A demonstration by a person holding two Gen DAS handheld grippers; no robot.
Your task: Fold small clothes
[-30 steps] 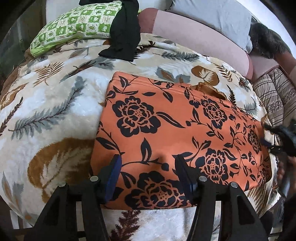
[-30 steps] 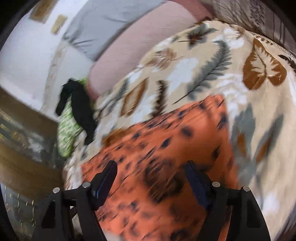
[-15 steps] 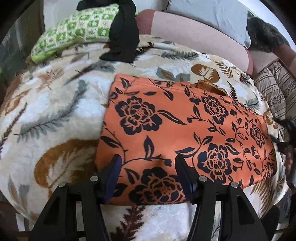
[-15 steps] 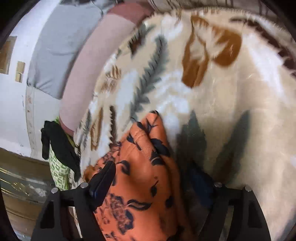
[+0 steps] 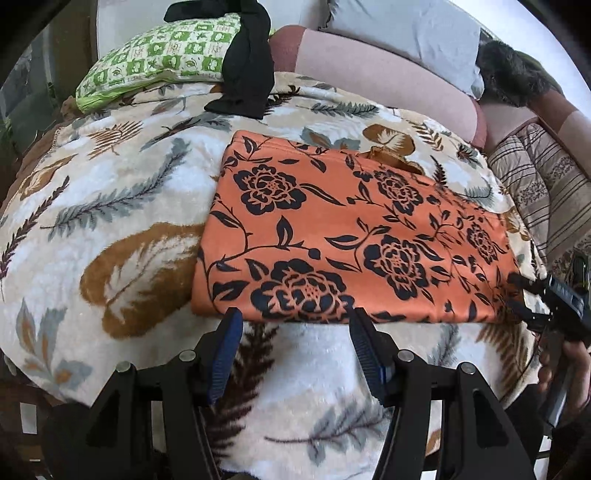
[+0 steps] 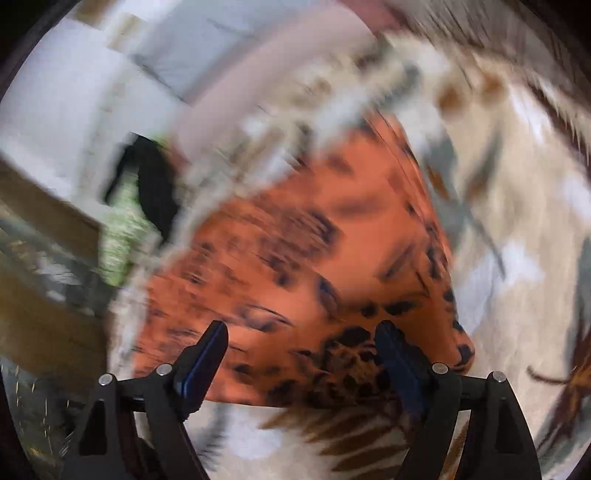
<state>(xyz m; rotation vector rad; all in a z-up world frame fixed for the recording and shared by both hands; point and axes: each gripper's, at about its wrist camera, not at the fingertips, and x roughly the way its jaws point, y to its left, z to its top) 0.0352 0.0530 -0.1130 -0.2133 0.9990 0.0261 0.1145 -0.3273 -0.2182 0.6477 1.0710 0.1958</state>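
Orange floral garment (image 5: 354, 236) lies flat on the leaf-print blanket (image 5: 122, 206), folded into a rough rectangle, long side running left to right in the left wrist view. Brownish bit of fabric (image 5: 388, 157) peeks out at its far edge.

Left gripper (image 5: 293, 334) sits just off the garment's near edge, fingers spread wide, nothing between them; blanket shows in the gap.

Right gripper (image 6: 301, 350) is over the garment's near edge in its own view (heavily motion-blurred, so contact can't be confirmed). Fingers are spread apart, with orange cloth (image 6: 314, 266) visible between them, not pinched. In the left wrist view the right gripper (image 5: 546, 299) shows at the garment's right end, near corner, person's hand (image 5: 565, 369) behind it.

Further back on the blanket: green checked pillow (image 5: 159, 62) with a black garment (image 5: 247, 74) draped over its right end and hanging onto the blanket. Pink bolster (image 5: 388, 81) runs along the far side, grey pillow (image 5: 402, 33) behind it, dark furry thing (image 5: 509, 77) at the far right, striped cushion (image 5: 543, 184) below that.
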